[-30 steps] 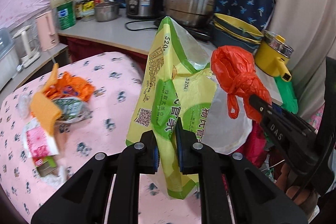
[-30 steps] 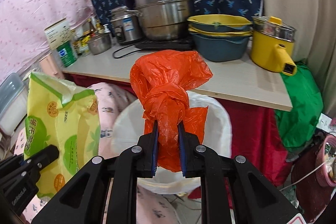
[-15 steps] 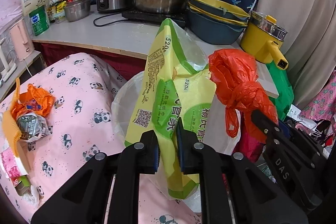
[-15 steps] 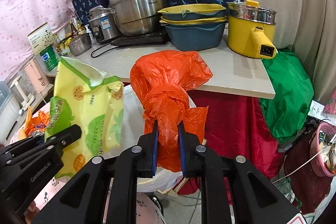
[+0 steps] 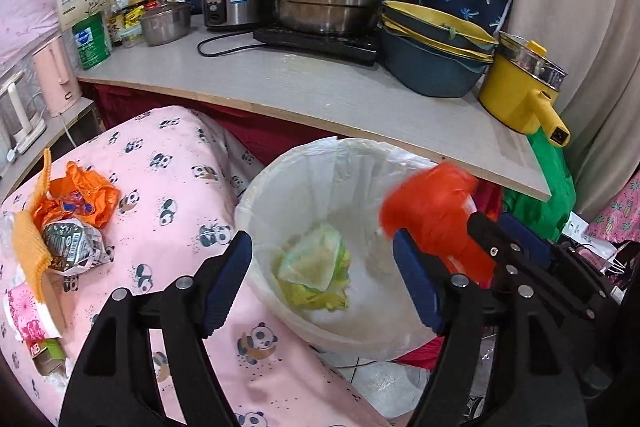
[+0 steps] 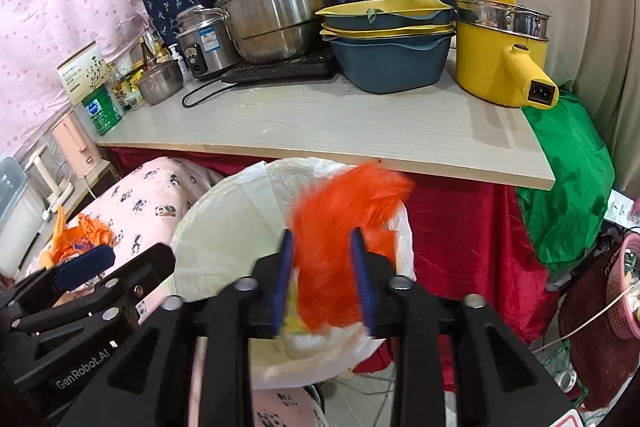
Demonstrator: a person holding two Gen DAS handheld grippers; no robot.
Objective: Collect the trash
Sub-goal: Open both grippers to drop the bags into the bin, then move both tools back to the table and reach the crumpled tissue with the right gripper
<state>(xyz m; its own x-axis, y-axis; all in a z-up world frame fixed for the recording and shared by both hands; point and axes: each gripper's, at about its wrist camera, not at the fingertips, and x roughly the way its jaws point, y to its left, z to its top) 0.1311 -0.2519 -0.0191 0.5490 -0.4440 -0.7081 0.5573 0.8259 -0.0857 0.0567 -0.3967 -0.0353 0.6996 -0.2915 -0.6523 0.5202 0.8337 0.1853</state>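
Observation:
A bin lined with a white bag [image 5: 320, 155] stands below both grippers. The yellow-green packet [image 5: 316, 267] lies crumpled at its bottom. My left gripper [image 5: 322, 285] hovers over the bin's near rim, its jaws opening wide with nothing between them. My right gripper [image 6: 323, 279] is over the bin [image 6: 224, 219], jaws opening. The knotted orange bag [image 6: 340, 227] is still between the blue pads but blurred and coming loose. In the left wrist view the orange bag [image 5: 432, 211] shows at the bin's right rim.
On the pink panda cloth [image 5: 180, 187] to the left lies more trash: orange wrappers [image 5: 80, 191], a crumpled foil packet [image 5: 68, 243] and a pink cup [image 5: 28, 315]. The counter [image 5: 320, 87] behind holds steel pots, stacked basins and a yellow pot [image 5: 520, 95]. A green bag [image 6: 568, 195] hangs at the right.
The left gripper opened and the yellow-green packet fell into the bin. The right jaws spread, and the orange bag went from firmly pinched to blurred and slipping.

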